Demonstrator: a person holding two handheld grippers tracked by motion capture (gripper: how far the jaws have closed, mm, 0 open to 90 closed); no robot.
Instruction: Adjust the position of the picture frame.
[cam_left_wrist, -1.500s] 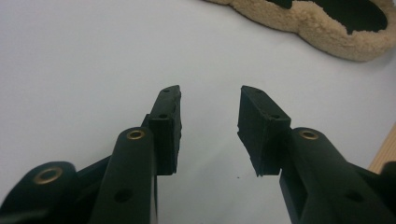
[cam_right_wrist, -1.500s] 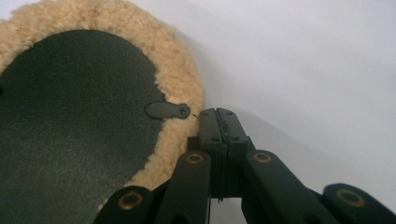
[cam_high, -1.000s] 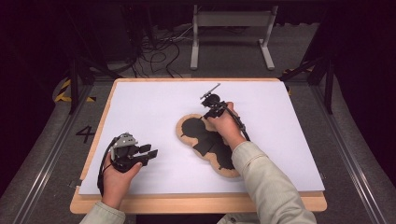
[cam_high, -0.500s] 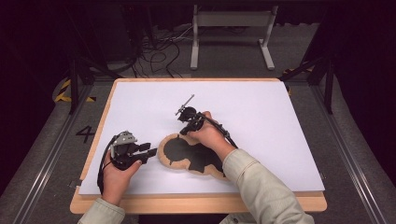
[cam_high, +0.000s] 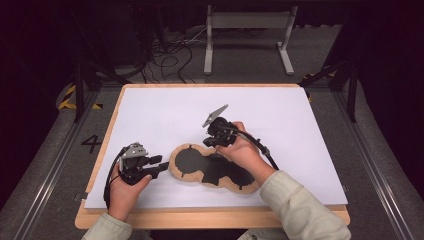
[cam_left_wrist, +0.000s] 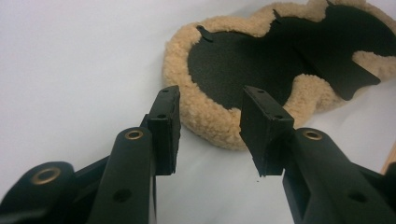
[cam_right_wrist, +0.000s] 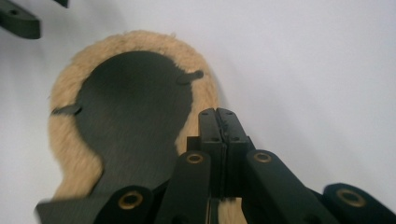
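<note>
A fleecy tan pad (cam_high: 212, 170) with a black backing is lying flat on the white sheet (cam_high: 165, 115) that is covering the wooden bench (cam_high: 210, 218), toward the near edge and roughly midway across. It is shaped like two rounded lobes joined together, with a woolly tan border running round the dark middle and small black tabs poking out at the rim. The left claw (cam_high: 159, 168) is hovering just beside the pad's left lobe, held in the person's left hand (cam_high: 125, 190) near the bench's near left corner. In the left gripper view the left claw (cam_left_wrist: 210, 133) is standing partly spread, its jaws having just been opening a little, and nothing is sitting between them; the pad (cam_left_wrist: 280, 70) is lying just beyond the tips, not touched by them. The right claw (cam_high: 212, 142) is sitting over the pad's middle, gripped by the right hand (cam_high: 240, 150), with its grey plate pointing up and away. In the right gripper view the right claw (cam_right_wrist: 218, 116) is pressed together, its two jaws meeting flush, with their tips over the woolly rim of the pad (cam_right_wrist: 126, 116); whether any fleece is caught between them I cannot tell.
</note>
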